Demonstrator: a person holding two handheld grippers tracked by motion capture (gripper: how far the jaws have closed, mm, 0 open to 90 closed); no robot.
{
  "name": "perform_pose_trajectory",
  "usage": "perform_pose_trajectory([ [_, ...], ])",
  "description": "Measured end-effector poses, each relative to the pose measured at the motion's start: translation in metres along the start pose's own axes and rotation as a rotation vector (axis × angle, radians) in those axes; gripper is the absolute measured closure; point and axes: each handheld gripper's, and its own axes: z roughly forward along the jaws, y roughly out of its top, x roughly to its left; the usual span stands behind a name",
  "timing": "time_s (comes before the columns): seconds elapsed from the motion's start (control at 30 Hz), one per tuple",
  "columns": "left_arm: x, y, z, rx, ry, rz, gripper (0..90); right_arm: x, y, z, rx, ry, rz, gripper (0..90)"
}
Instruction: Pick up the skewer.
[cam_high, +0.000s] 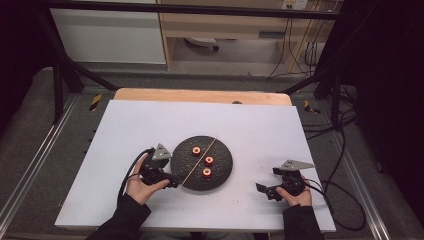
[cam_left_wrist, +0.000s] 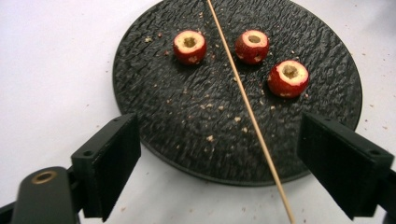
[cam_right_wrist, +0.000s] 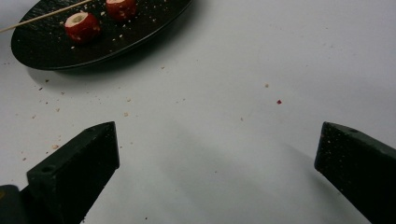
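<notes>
Left gripper (cam_high: 172, 181) at 8 o'clock of the round black textured plate (cam_high: 225, 165), jaws wide apart, thin wooden skewer (cam_left_wrist: 250, 116) lying between them, untouched. Skewer crosses the plate from 1 to 7 o'clock among three cored red fruits (cam_left_wrist: 190, 45). Right gripper (cam_high: 261, 189) at 4 o'clock, clear of the plate, jaws wide, holding nothing.

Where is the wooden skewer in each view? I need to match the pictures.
High view: the wooden skewer lies diagonally across the black plate, its near end off the rim.
Left gripper view: skewer runs from top centre down to the bottom edge.
Right gripper view: skewer at the top left.
Shared landmark: the cored red fruits.
</notes>
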Motion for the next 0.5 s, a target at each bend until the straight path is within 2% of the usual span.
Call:
perform_pose_trajectory([
  [0.13, -0.005, 0.007, 0.010, 0.022, 0.013, 0.002, 17.2, 0.000, 0.000, 0.000, 0.003, 0.001, 0.006, 0.4],
  [0.23, -0.008, 0.010, 0.016, 0.036, 0.003, 0.003, 22.1, 0.000, 0.000, 0.000, 0.001, 0.000, 0.001, 0.4],
  [0.27, -0.010, 0.012, 0.018, 0.045, 0.002, 0.006, 27.0, 0.000, 0.000, 0.000, 0.002, -0.001, 0.001, 0.4],
  [0.3, -0.011, 0.013, 0.020, 0.051, 0.001, 0.007, 27.0, 0.000, 0.000, 0.000, 0.002, -0.001, 0.001, 0.4],
  [0.5, -0.018, 0.018, 0.032, 0.106, -0.007, 0.006, 41.3, 0.000, 0.000, 0.000, 0.008, 0.002, 0.003, 0.4],
])
